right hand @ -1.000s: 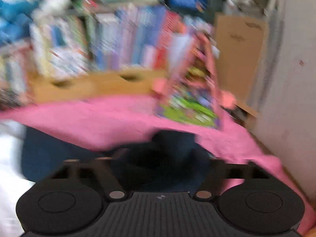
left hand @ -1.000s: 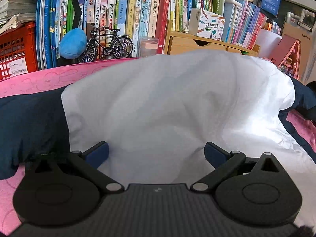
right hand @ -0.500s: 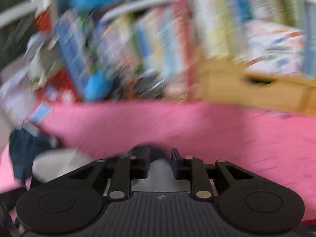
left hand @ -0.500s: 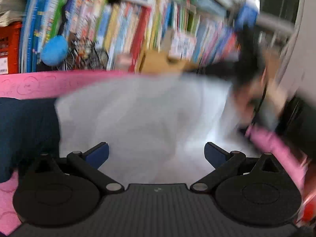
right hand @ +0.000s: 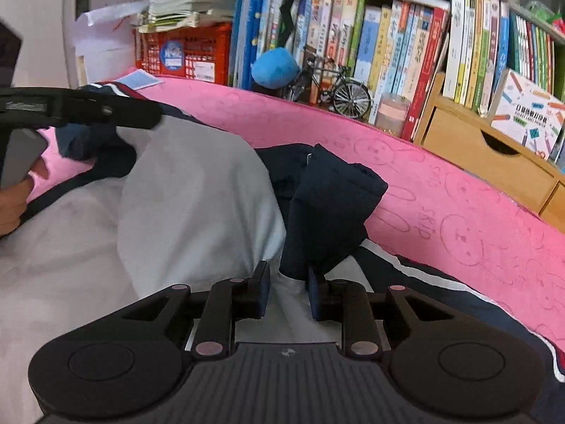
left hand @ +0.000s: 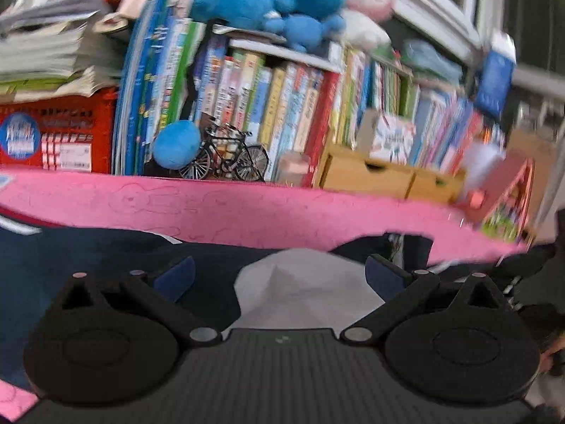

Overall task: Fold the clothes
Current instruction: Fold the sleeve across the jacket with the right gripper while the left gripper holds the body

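A white garment with navy sleeves and trim (right hand: pixel 190 190) lies on a pink mat (right hand: pixel 441 194). My right gripper (right hand: pixel 287 288) is shut on a navy sleeve (right hand: pixel 332 205), folded over onto the white body. My left gripper (left hand: pixel 279 275) is open and empty, low over the white cloth (left hand: pixel 303 289) and navy cloth (left hand: pixel 70 254). The left gripper also shows in the right wrist view (right hand: pixel 88 109), held by a hand at the garment's left side.
A shelf of books (right hand: pixel 388 42), a model bicycle (right hand: pixel 335 84), a blue plush ball (right hand: pixel 277 67), a red crate (right hand: pixel 183 49) and wooden drawers (right hand: pixel 487 148) line the mat's far edge. A pink toy stand (left hand: pixel 508 198) is at the right.
My right gripper has swung left across the garment, closed on the navy sleeve and carried it over the white body. My left gripper has tilted up and stays open.
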